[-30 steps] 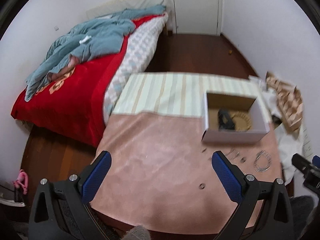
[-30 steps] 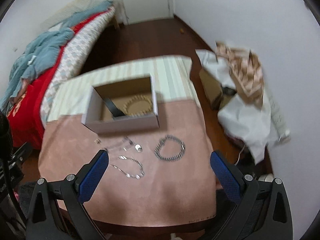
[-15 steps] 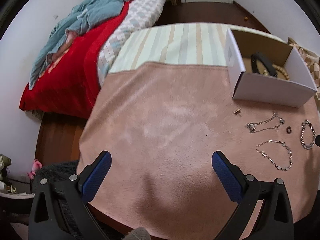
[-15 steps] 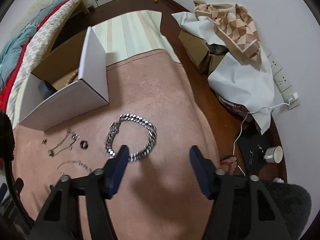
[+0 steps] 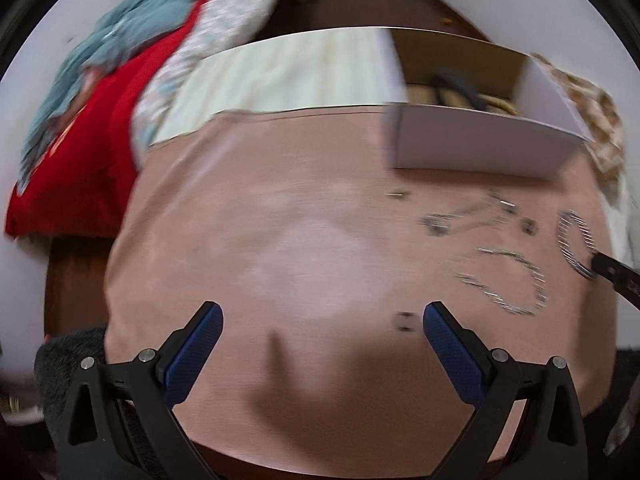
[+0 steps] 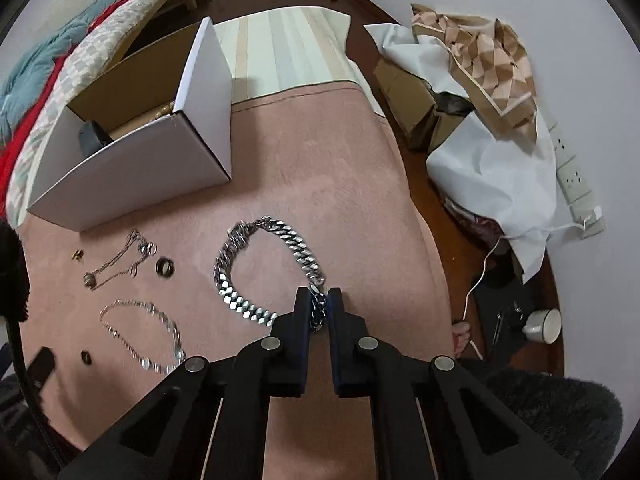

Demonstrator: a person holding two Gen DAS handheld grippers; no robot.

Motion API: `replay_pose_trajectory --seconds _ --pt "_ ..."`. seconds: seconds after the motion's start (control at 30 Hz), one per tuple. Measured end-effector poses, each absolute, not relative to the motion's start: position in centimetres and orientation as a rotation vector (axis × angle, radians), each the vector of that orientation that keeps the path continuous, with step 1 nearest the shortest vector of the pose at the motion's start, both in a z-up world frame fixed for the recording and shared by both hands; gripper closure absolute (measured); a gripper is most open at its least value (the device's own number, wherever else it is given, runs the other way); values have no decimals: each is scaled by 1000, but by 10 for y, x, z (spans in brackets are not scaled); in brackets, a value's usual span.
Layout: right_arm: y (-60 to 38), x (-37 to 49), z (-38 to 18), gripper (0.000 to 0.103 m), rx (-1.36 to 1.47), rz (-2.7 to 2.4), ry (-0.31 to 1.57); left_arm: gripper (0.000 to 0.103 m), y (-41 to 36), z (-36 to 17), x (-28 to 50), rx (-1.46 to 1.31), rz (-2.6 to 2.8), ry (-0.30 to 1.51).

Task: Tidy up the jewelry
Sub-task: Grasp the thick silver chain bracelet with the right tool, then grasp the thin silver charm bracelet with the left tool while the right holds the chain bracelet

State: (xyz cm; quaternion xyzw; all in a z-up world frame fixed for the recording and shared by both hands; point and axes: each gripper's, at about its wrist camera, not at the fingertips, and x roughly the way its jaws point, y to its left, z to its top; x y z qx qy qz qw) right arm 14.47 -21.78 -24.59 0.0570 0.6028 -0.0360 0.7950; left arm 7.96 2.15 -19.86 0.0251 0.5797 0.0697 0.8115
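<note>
The right gripper (image 6: 319, 300) is closed on the near end of the heavy curb-link bracelet (image 6: 240, 304), whose links are pinched between the blue pads. From the grip, the rest of the loop is laid out ahead and to the left on the pink cloth (image 6: 320, 152). The open cardboard box (image 6: 160, 164) is found further ahead and left of the tool, so a lift followed by a carry forward-left is judged to be called for. The left gripper (image 5: 318, 320) is held wide and empty, well apart from the bracelet. A thin chain (image 6: 144, 332) and a dark ring (image 6: 165, 267) are left lying left of the tool.
</note>
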Motion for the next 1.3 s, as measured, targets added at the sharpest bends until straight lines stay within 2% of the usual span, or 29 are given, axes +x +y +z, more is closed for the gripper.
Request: replay_pose_trajectory --seconds 0.27,0.6,0.77,0.83,0.87,0.9,1.0,1.3 --pt "-253 123 -237 95 249 -83 1265 1 -71 -210 85 247 -108 1233" --pt "-290 120 -238 95 306 -118 1251 3 -106 -220 100 340 -176 1227" --pt "-295 118 -241 95 323 -117 1256 18 -113 -222 102 345 -200 1236" --pt "-296 118 -241 95 328 -117 1256 41 -115 -225 103 352 -213 1251" --pt "-297 118 -241 95 329 -118 1256 44 -117 -225 104 343 -228 1249" --pt "-297 118 -242 95 331 -118 1257 54 -118 -225 104 341 -235 1249" --pt "-297 118 -242 95 333 -116 1258 98 -118 -224 104 309 -284 1264" --pt "-283 116 -226 95 347 -54 1239 99 -71 -203 112 135 -258 1267"
